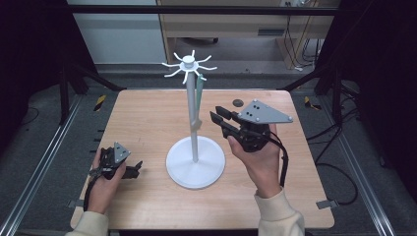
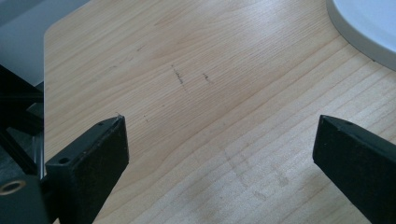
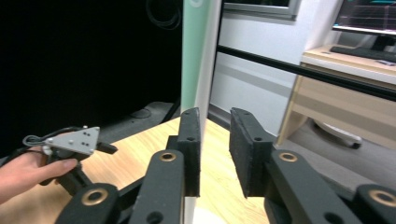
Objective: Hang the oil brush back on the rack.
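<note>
Green strip (image 1: pixel 198 96) hangs from one hook of the white rack (image 1: pixel 195 162), along its pole, just ahead of the right gripper's jaws and slightly to their left side as the right gripper view has it (image 3: pixel 190 51). Left to right in the high view: left gripper (image 1: pixel 134 170) rests low on the table (image 1: pixel 147 113), jaws spread wide with only bare wood between them and the rack's base disc off beyond the right jaw in the left gripper view; it steadies nothing. Right gripper (image 1: pixel 218 119) is held raised, pointing at the pole and strip; jaws stand parted by a narrow gap, nothing between the pads, so the strip is free. Risks, judged: strip hangs loosely, so a nudge from the left jaw's tip could swing it or lift it off the hook. Pushing forward could strike the pole; with the base unheld, the tall rack might slide or tip. Closing off-centre could clamp strip and pole together.
</note>
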{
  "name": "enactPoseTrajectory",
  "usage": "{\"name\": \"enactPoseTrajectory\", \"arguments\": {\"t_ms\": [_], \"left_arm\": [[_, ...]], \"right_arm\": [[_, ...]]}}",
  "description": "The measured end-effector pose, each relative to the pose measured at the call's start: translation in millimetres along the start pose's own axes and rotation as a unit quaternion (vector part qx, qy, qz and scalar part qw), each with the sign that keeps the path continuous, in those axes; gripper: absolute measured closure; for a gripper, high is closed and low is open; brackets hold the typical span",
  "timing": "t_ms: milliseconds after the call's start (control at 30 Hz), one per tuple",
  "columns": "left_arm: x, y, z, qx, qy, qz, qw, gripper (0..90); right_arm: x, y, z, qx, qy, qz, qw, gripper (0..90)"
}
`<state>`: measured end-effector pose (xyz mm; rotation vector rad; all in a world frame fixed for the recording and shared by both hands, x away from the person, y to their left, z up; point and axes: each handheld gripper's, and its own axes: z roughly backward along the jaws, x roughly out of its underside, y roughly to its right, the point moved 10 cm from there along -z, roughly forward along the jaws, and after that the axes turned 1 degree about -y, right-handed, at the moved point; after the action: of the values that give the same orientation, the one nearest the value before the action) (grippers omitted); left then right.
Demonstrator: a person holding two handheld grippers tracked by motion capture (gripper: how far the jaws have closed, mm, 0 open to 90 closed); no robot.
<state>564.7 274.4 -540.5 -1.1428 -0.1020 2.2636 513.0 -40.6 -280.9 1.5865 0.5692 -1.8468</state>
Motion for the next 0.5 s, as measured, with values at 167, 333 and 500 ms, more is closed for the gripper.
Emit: {"name": "enactPoseTrajectory", "arguments": {"t_ms": [167, 333, 500], "left_arm": [[0.4, 0.2, 0.0, 0.001, -0.003, -0.003, 1.0, 3.0], [-0.5, 0.9, -0.4, 0.001, 0.0, -0.001, 1.0, 3.0], [0.2, 1.7, -1.0, 0.004, -0.003, -0.004, 1.0, 3.0]], "right_arm": [[1.7, 12.6, 8.4, 0.036, -0.008, -0.002, 0.9993, 59.9], [10.7, 25.9, 10.1, 0.064, -0.033, -0.014, 0.9973, 41.4], [17.0, 33.7, 7.9, 0.079, -0.045, -0.017, 0.9958, 30.2]]}}
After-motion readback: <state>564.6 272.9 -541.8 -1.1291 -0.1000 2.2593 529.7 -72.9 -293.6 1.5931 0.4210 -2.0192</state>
